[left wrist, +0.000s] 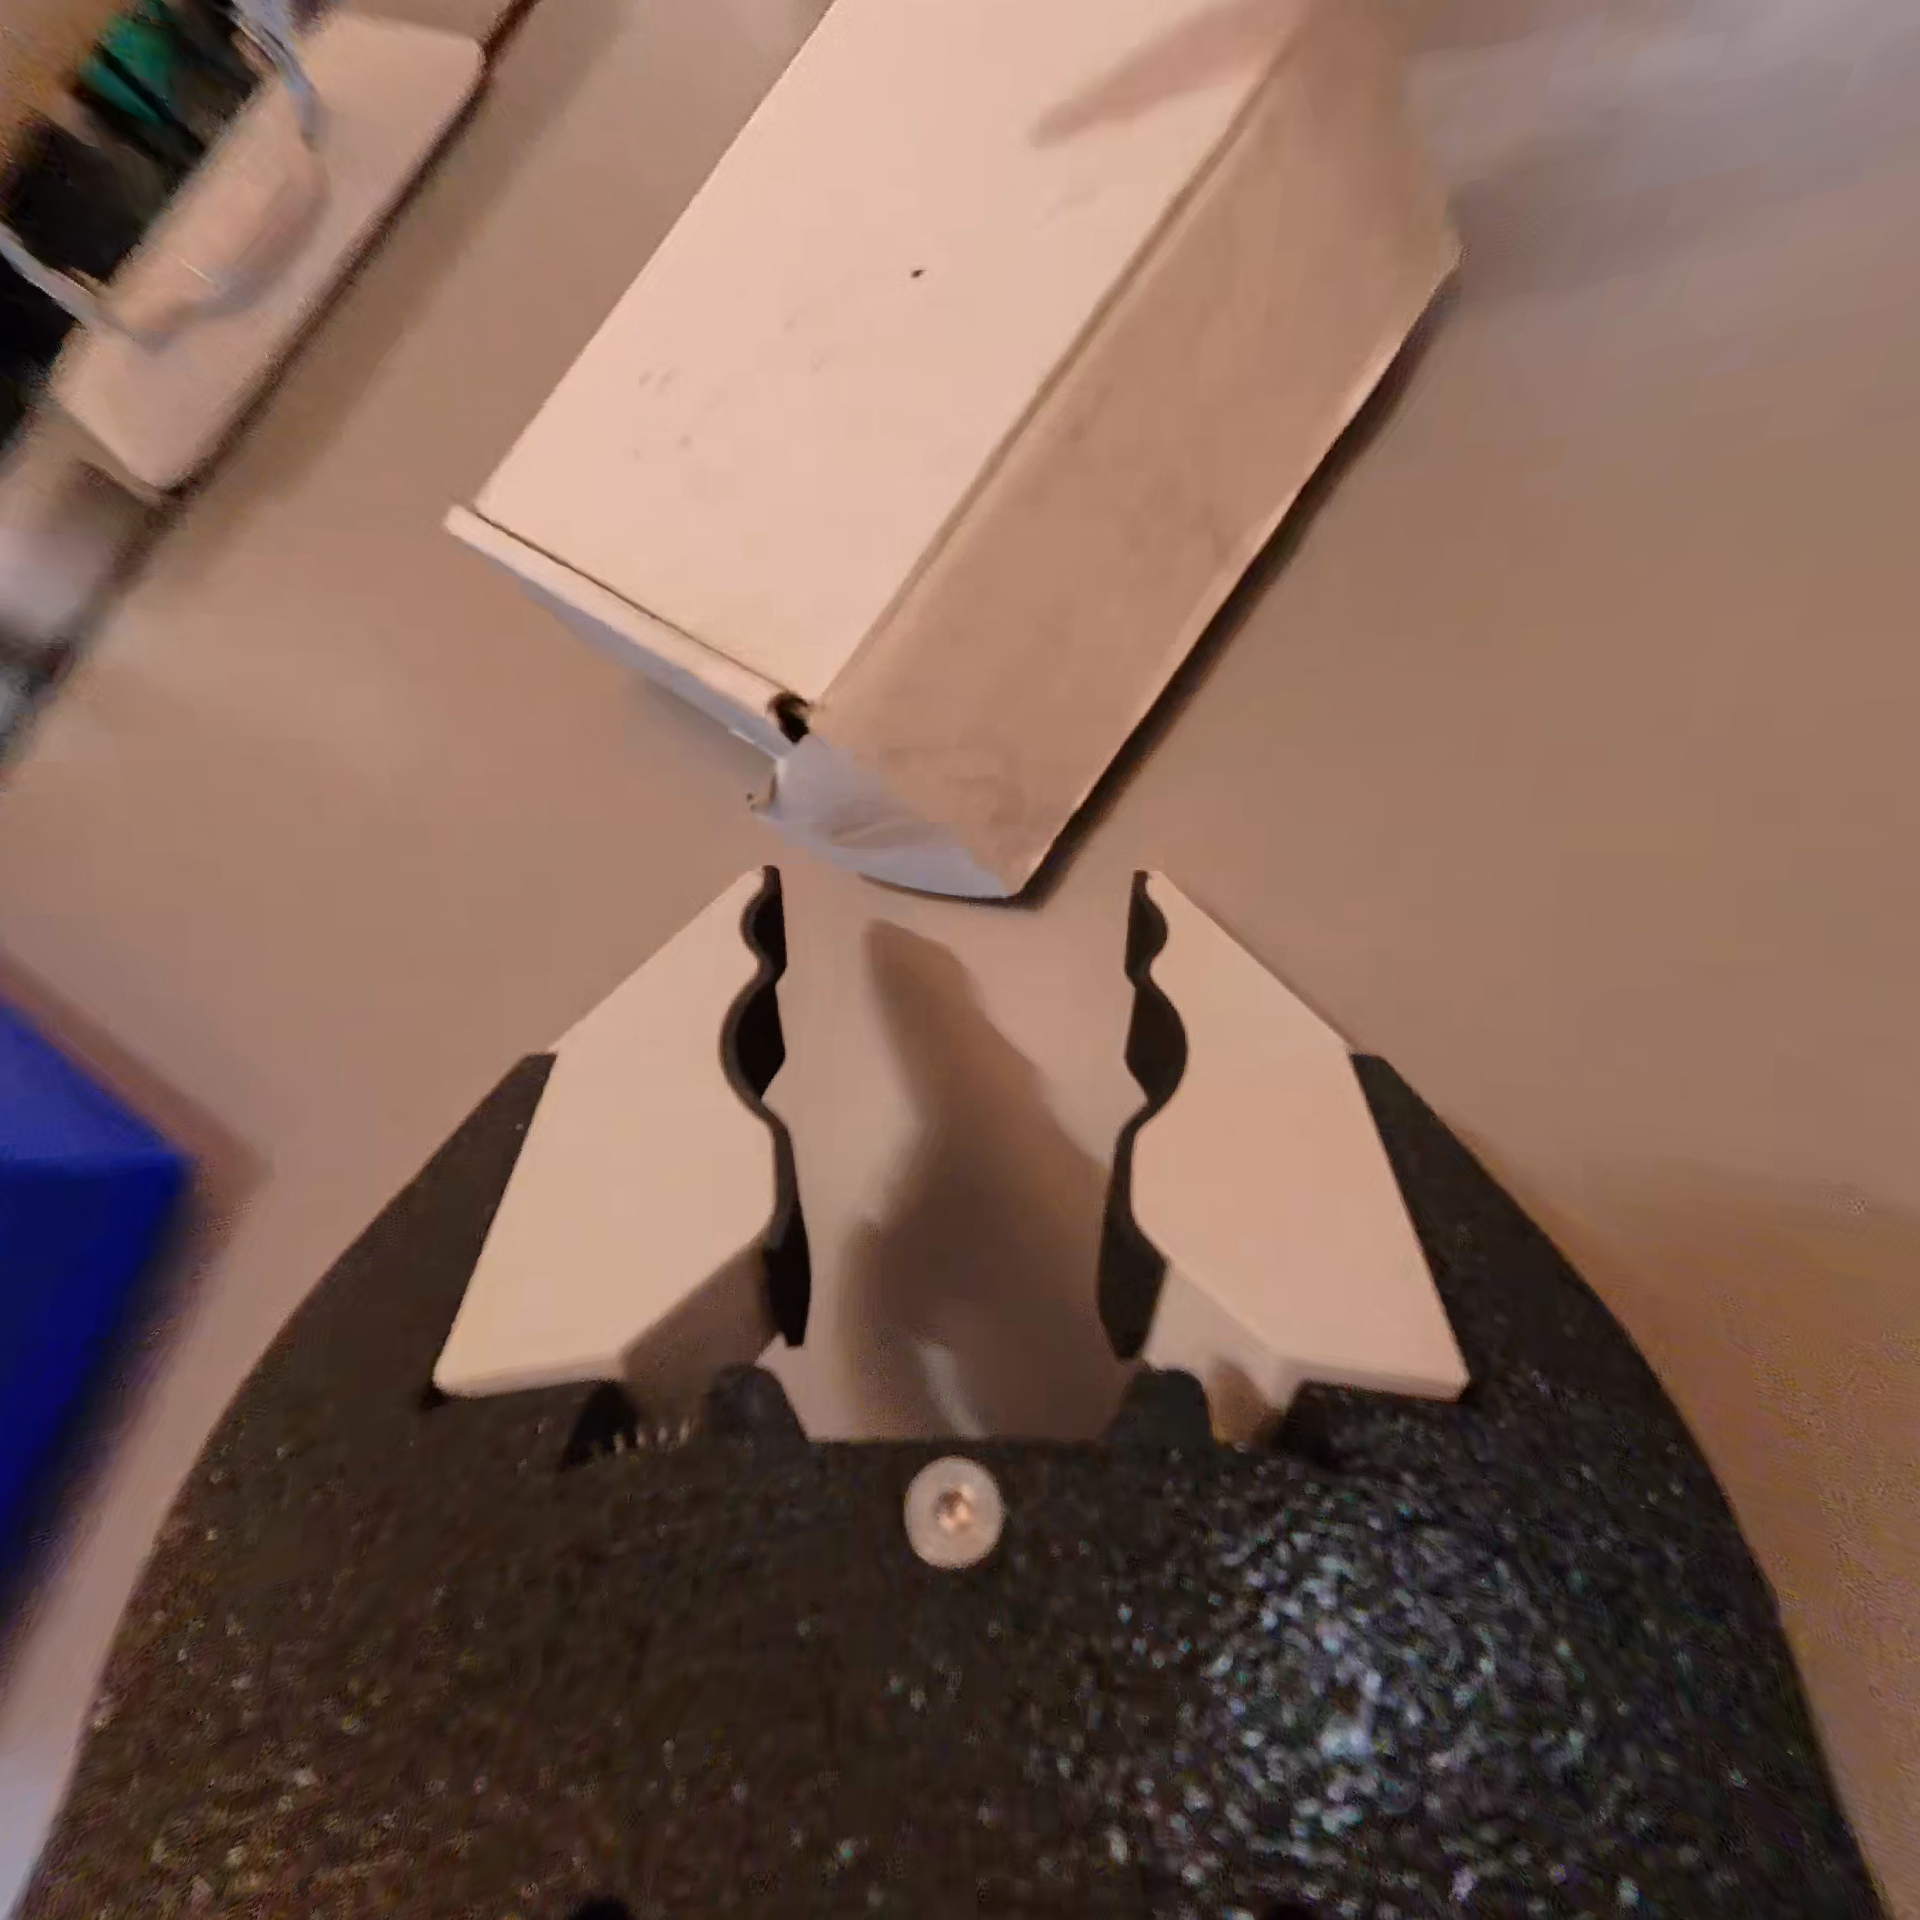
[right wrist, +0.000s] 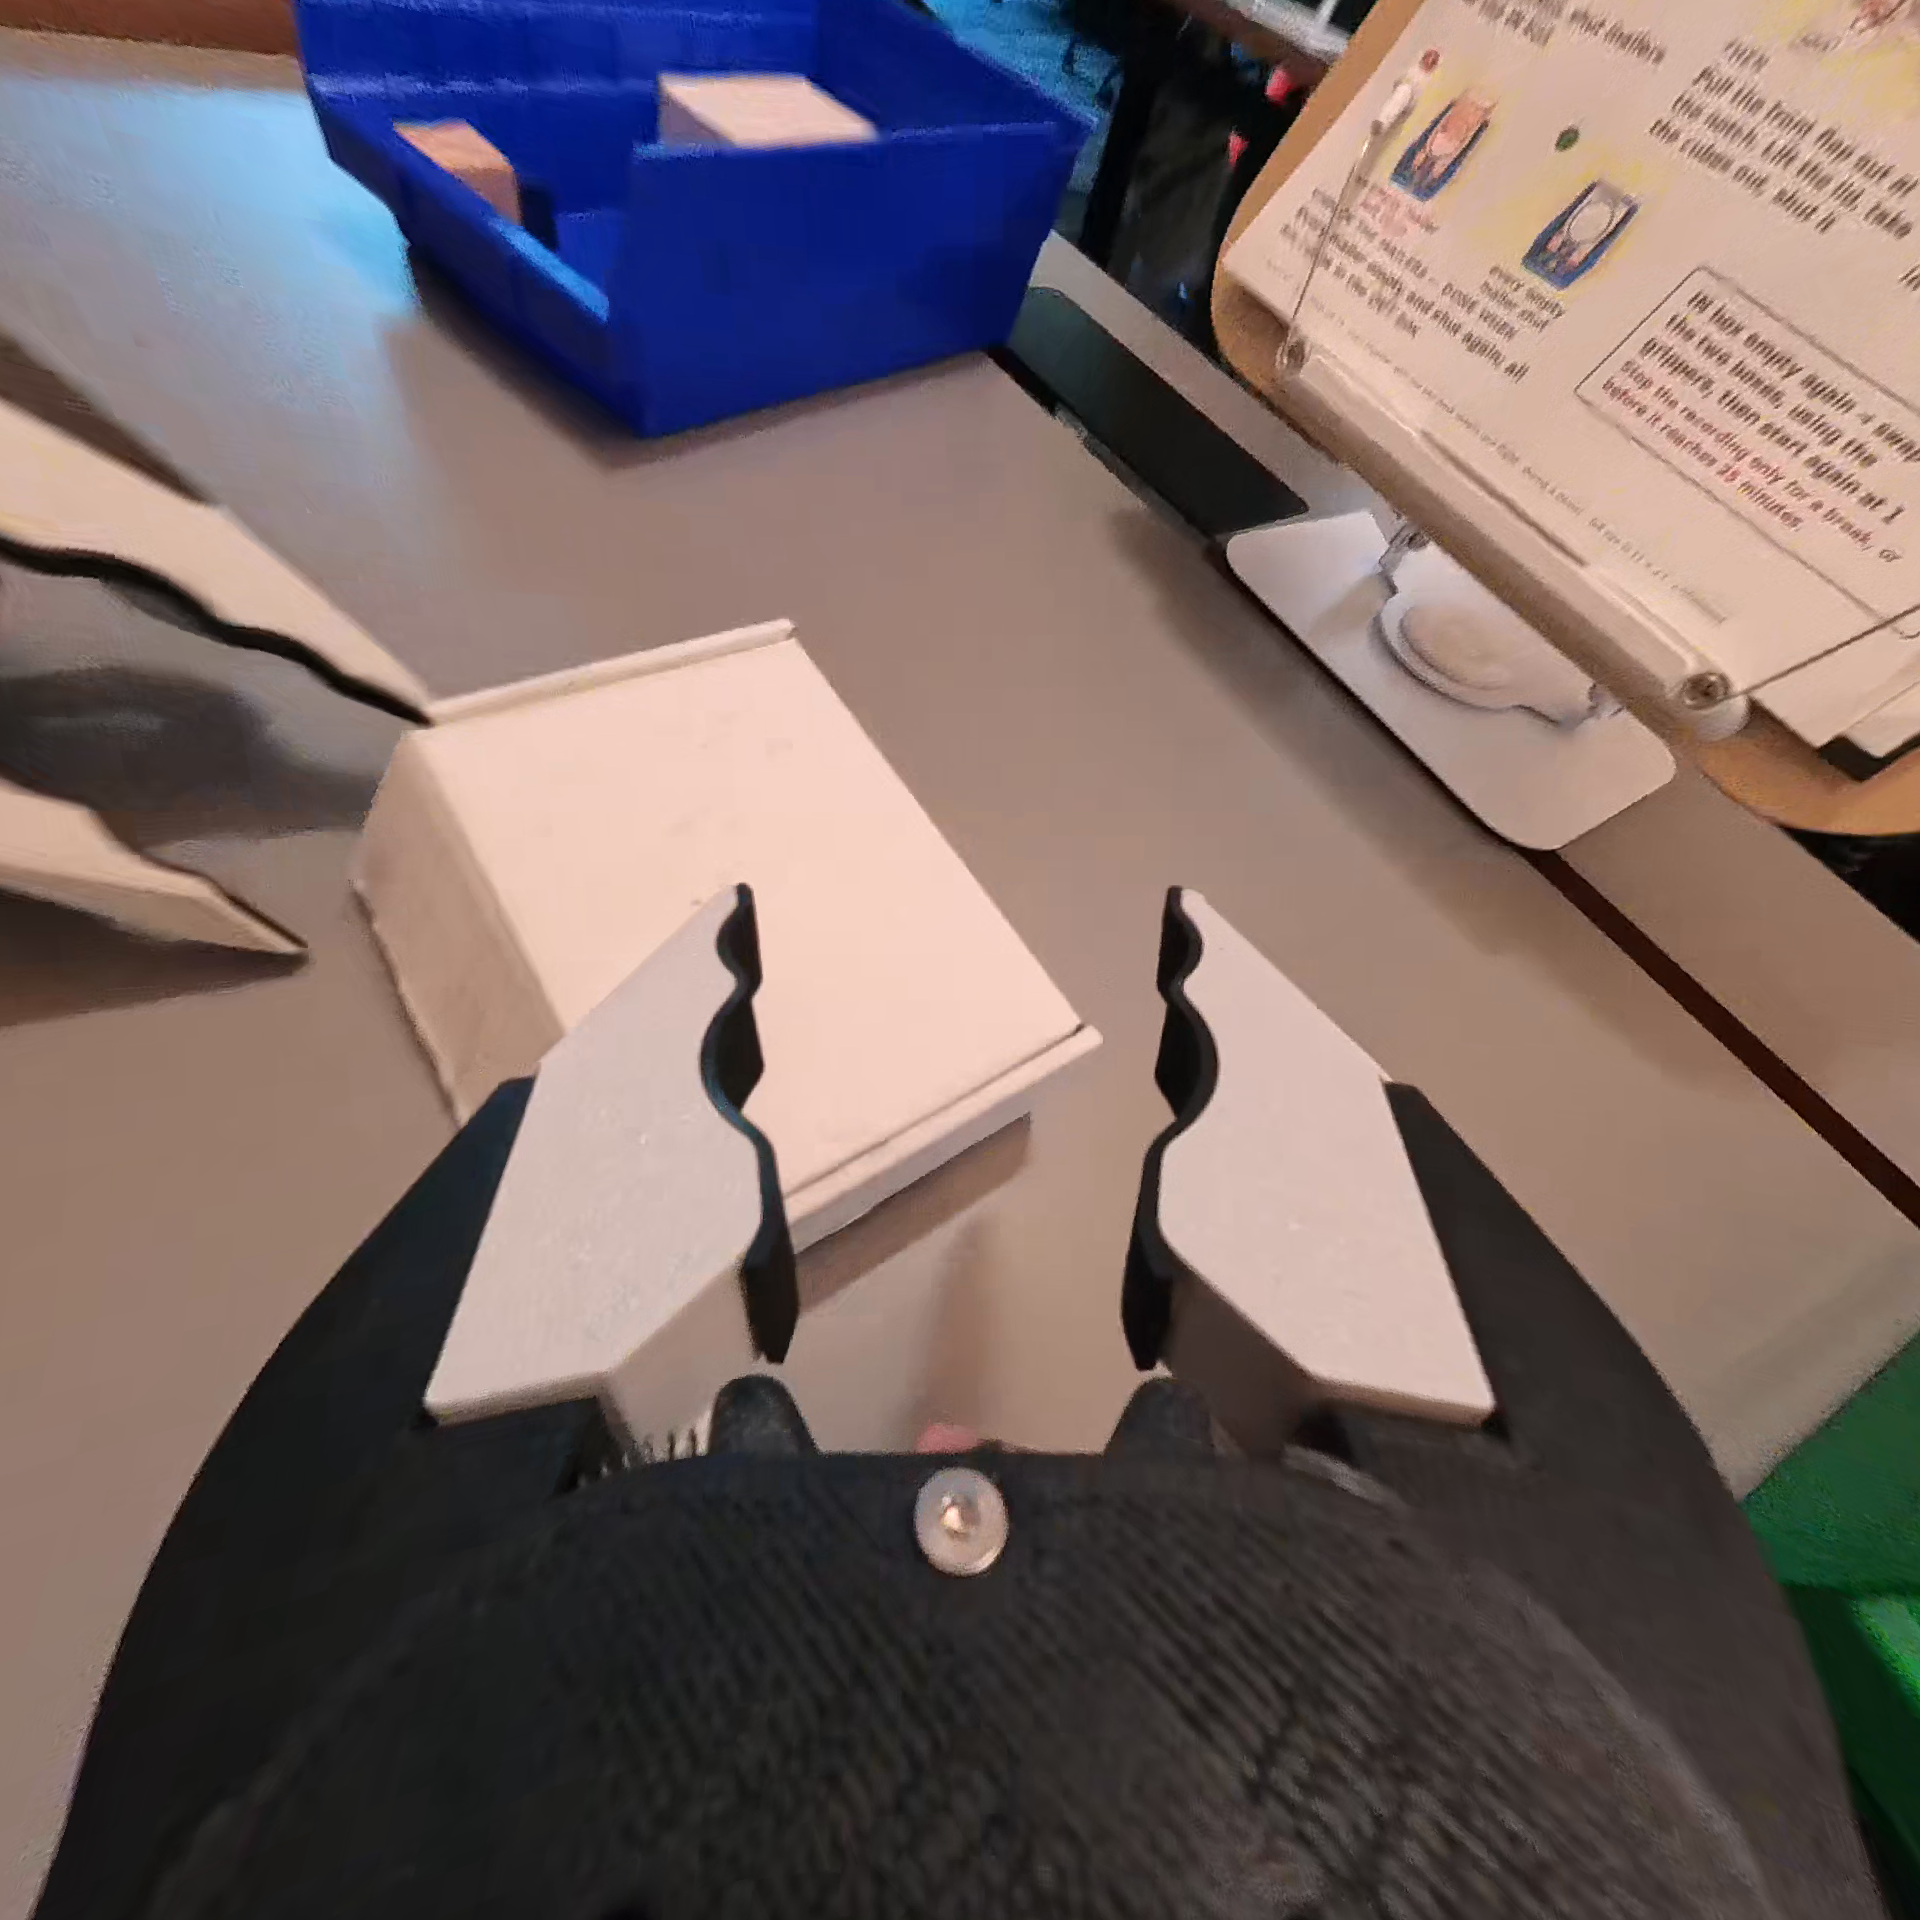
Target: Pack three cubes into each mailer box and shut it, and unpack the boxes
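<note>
Mailer box [right wrist: 717, 894], white and shut, lies flat on the grey table [right wrist: 1039, 623], between the two grippers. Folded cardboard of this kind is likely light and fairly stiff across the lid, yet soft at the edges; the near corner in the left wrist view looks creased and slightly torn, so it probably crushes under a hard pinch. The lid looks smooth and may slide on the tabletop when pushed. A sensible hold would be the thin projecting front lip or the front flap, with the other tool bracing the body.

Left gripper [left wrist: 956, 883] hovers just off that worn corner, its jaws spread and holding nothing. Right gripper [right wrist: 956, 894] hangs above the opposite end of the box, jaws likewise spread and empty.

Farther back stands a blue bin [right wrist: 790, 291] with two pale cubes [right wrist: 764, 109] inside. To the right a clipboard stand [right wrist: 1558, 312] carrying a printed sheet rests on a white base at the table edge. Something green shows low at the right, too blurred to identify.
</note>
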`<state>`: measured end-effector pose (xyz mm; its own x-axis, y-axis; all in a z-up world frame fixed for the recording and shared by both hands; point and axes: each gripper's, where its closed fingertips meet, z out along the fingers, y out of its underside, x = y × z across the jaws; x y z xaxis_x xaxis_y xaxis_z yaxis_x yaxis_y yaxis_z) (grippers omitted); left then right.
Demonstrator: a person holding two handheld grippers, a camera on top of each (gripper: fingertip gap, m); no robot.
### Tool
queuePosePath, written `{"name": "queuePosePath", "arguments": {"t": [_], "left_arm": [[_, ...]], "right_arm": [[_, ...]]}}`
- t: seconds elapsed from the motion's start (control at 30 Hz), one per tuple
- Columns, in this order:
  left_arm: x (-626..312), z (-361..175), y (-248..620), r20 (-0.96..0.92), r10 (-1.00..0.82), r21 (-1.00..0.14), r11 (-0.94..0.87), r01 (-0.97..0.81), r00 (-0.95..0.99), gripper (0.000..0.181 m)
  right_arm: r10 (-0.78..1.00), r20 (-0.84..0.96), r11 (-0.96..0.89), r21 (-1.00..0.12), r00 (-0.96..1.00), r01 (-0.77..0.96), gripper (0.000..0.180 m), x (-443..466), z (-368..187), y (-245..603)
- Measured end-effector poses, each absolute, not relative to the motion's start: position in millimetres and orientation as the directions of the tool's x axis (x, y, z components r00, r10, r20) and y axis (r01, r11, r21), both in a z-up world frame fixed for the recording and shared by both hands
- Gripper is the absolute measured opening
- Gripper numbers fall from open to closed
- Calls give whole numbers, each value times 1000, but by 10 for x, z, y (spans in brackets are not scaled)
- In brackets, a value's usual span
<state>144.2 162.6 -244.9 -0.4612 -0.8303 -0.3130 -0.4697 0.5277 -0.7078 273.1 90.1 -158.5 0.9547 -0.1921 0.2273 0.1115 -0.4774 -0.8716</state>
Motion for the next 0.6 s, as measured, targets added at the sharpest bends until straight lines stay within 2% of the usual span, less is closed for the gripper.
{"name": "queuePosePath", "arguments": {"t": [0.13, 0.23, 0.3, 0.37, 0.43, 0.5, 0.6], "left_arm": [[1446, -2346, 1772, -685, -655, -554, 753, -356, -319, 56], [1457, -2322, 1692, -814, -524, -461, 845, -269, -250, 42], [1481, -2337, 1665, -869, -440, -386, 889, -245, -226, 32], [1504, -2351, 1662, -892, -392, -341, 910, -235, -225, 31], [1508, -2335, 1686, -858, -459, -403, 880, -251, -232, 35], [1511, -2343, 1719, -808, -532, -465, 840, -279, -254, 37], [1531, -2364, 1752, -811, -516, -440, 849, -293, -276, 37]], "right_arm": [[-192, 292, -612, -782, 937, 118, 61, 2932, -1747, 1094], [-152, 249, -648, -756, 957, 93, 44, 2909, -1834, 1195], [-100, 263, -707, -697, 960, 117, 31, 2877, -1964, 1175], [-84, 273, -697, -703, 958, 139, 22, 2856, -1967, 1201], [-101, 284, -690, -710, 953, 138, 23, 2881, -1961, 1182], [-109, 271, -695, -709, 956, 121, 13, 2911, -1999, 1129], [-108, 223, -684, -724, 969, 90, 4, 2909, -2022, 1126]]}}
